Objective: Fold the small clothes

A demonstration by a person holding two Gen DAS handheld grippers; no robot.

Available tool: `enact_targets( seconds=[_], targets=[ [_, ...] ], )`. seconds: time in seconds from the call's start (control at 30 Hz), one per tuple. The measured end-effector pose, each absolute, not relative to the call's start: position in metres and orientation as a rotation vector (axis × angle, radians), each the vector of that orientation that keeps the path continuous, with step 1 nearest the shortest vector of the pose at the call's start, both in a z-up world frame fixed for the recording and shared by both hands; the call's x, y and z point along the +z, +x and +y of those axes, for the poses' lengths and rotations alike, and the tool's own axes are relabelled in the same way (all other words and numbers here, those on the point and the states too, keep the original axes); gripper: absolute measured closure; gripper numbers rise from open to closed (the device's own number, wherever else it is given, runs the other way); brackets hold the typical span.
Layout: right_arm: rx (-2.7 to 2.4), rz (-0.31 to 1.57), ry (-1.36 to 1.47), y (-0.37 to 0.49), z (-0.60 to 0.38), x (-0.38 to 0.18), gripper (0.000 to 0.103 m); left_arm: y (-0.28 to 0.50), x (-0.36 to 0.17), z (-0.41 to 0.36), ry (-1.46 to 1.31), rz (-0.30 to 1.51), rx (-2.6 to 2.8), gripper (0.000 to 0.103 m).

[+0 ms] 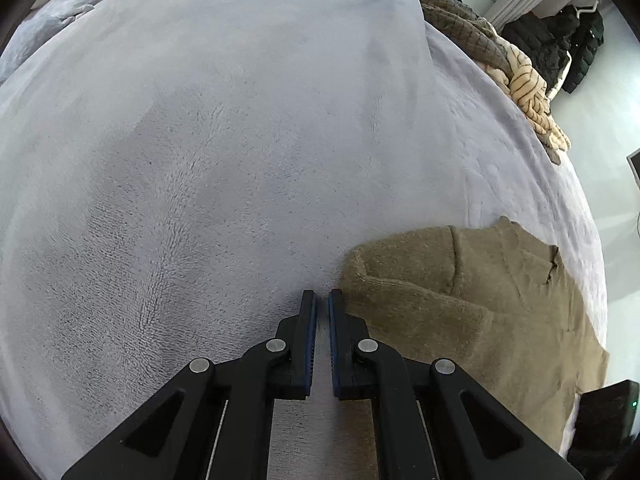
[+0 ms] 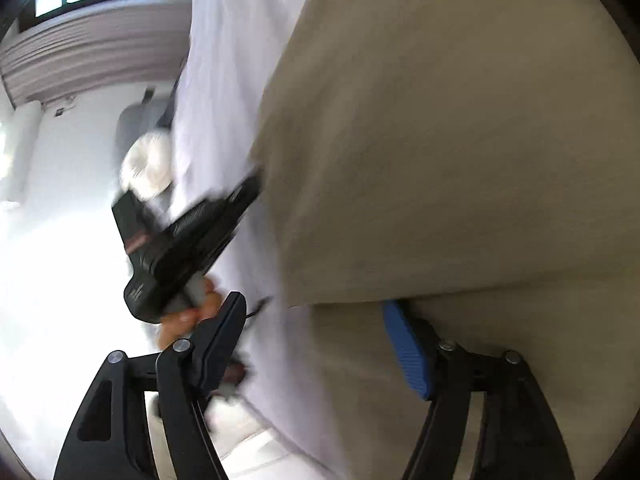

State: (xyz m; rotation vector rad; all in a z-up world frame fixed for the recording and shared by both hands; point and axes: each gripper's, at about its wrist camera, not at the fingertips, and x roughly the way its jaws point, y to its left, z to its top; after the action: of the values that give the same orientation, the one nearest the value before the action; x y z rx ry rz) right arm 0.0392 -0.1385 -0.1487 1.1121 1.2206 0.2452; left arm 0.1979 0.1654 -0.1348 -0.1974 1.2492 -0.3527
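Observation:
A tan knitted garment (image 1: 472, 300) lies partly folded on a pale lilac fleece blanket (image 1: 200, 160) covering a bed. My left gripper (image 1: 322, 300) hovers just left of the garment's edge, its jaws nearly together with nothing between them. In the blurred right wrist view the same tan garment (image 2: 460, 140) fills the right side. My right gripper (image 2: 316, 304) is wide open at the garment's edge, with its right blue-padded finger (image 2: 404, 348) tucked under a fold of cloth. The left gripper's body (image 2: 188, 240) and the hand holding it show at the bed's side.
A pile of other clothes (image 1: 500, 60), quilted brown and striped cream, lies at the bed's far right edge. Dark jackets (image 1: 560, 40) hang by the wall. A black device (image 1: 608, 412) sits at the lower right. White floor (image 2: 60, 260) lies beside the bed.

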Motion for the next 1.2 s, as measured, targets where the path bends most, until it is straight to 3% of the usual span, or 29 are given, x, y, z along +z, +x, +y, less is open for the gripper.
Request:
enact_targets(
  seconds=[0.27,0.3,0.33,0.37,0.57,0.67,0.77,0.87,0.9,0.93,0.97,1.03,1.07,1.1,1.13,1.2],
  targets=[
    [-0.249,0.980,1.262,-0.029,-0.309,-0.135,0.029,0.186,-0.109,0.157,-0.192,1.195,-0.360,0.095],
    [-0.261,0.972,1.280,-0.026,-0.315,-0.138,0.037,0.183,-0.103,0.153,-0.182,1.180,-0.370,0.095],
    [-0.267,0.976,1.280,-0.017,-0.316,-0.137,0.074,0.180,-0.096,0.146,-0.164,1.161,-0.387,0.095],
    [-0.253,0.993,1.242,-0.005,-0.318,-0.135,0.096,0.177,-0.093,0.140,-0.140,1.150,-0.399,0.095],
    [-0.077,0.914,0.707,0.054,-0.293,-0.049,0.095,0.172,-0.121,0.101,0.069,1.182,-0.298,0.095],
    [-0.171,0.979,0.653,0.058,-0.307,-0.064,0.095,0.175,-0.128,0.111,-0.003,1.185,-0.251,0.095],
    [-0.324,1.108,0.722,0.048,-0.332,-0.104,0.090,0.179,-0.121,0.114,0.001,1.192,-0.240,0.095],
    [-0.323,1.042,0.888,0.017,-0.350,-0.103,0.083,0.176,-0.106,0.120,0.038,1.159,-0.204,0.095],
    [-0.310,1.033,0.895,0.013,-0.348,-0.099,0.063,0.175,-0.101,0.123,0.041,1.152,-0.210,0.095],
    [-0.293,1.027,0.897,0.006,-0.346,-0.097,0.032,0.174,-0.098,0.126,0.042,1.154,-0.217,0.095],
    [-0.261,1.014,0.899,0.002,-0.339,-0.095,0.021,0.172,-0.095,0.127,0.049,1.160,-0.219,0.094],
    [-0.227,1.001,0.886,-0.005,-0.326,-0.091,0.017,0.168,-0.092,0.129,0.070,1.162,-0.223,0.094],
    [-0.212,1.011,0.874,-0.007,-0.317,-0.087,0.017,0.165,-0.090,0.129,0.087,1.161,-0.218,0.078],
    [-0.203,1.014,0.874,-0.011,-0.316,-0.086,0.017,0.162,-0.090,0.130,0.105,1.163,-0.207,0.018],
    [-0.191,1.015,0.881,-0.013,-0.312,-0.088,0.016,0.159,-0.090,0.131,0.113,1.164,-0.193,0.000],
    [-0.165,1.025,0.900,-0.018,-0.306,-0.091,0.016,0.149,-0.085,0.134,0.129,1.131,-0.189,0.002]
  ],
)
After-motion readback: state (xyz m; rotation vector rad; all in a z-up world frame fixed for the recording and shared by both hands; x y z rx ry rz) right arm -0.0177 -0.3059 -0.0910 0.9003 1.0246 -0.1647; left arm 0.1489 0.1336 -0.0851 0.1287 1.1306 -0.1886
